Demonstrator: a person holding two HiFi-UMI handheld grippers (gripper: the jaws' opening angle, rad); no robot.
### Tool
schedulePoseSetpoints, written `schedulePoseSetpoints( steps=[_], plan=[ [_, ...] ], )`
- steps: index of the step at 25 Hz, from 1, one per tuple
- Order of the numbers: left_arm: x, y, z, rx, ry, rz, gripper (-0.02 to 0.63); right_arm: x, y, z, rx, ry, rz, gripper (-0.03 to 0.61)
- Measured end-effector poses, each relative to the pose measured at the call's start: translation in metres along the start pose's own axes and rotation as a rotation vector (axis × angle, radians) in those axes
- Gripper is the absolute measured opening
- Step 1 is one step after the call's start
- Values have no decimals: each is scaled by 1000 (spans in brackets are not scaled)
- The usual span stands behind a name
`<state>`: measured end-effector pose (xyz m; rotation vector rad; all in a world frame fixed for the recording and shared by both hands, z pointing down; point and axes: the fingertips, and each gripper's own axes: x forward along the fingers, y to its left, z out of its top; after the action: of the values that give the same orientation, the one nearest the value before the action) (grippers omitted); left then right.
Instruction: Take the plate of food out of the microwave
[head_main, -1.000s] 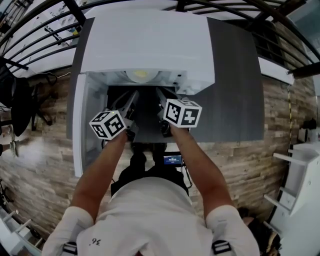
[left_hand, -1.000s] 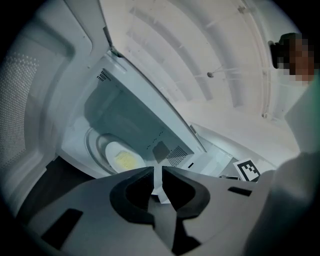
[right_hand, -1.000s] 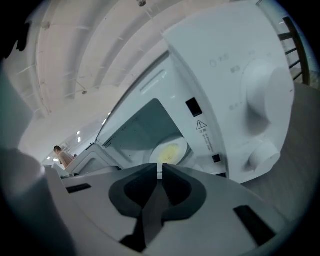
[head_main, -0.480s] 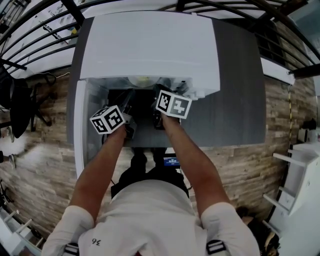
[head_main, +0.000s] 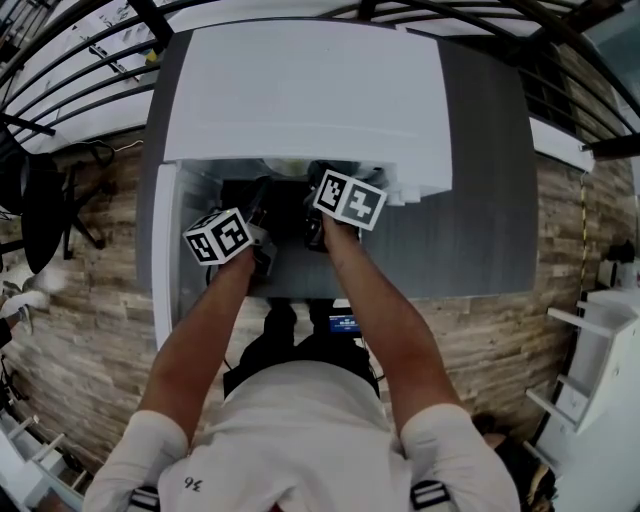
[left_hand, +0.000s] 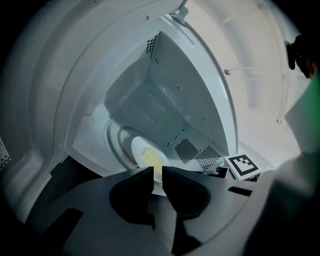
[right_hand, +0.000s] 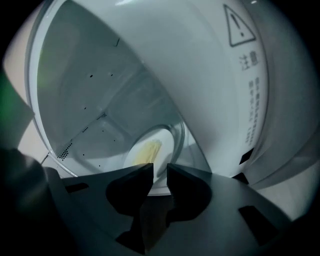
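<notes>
A white microwave stands on a dark grey table with its door swung open to the left. Inside, a white plate of yellow food rests on the glass turntable. Both grippers reach into the cavity. My left gripper is at the plate's near rim, jaws a narrow gap apart with the rim showing through it. My right gripper stands the same way at the rim. In the head view the microwave's top hides the plate and both grippers' tips.
The cavity's side walls and roof close in round both grippers. The right gripper's marker cube shows at the left gripper view's right. The grey table runs on to the right of the microwave; wood-pattern floor lies on both sides.
Both grippers have gone forward and down into the microwave cavity, the right one further. In the head view the microwave's top now covers the plate that showed a second ago.
</notes>
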<state>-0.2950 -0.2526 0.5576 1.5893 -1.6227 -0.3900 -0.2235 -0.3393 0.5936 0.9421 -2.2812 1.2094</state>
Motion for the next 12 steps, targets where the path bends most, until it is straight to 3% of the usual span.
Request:
schedulePoseSetpoints(
  steps=[12],
  plan=[
    [-1,2,-1,-17,11,-10,37,8,-3,0,81,32,-34,63]
  ],
)
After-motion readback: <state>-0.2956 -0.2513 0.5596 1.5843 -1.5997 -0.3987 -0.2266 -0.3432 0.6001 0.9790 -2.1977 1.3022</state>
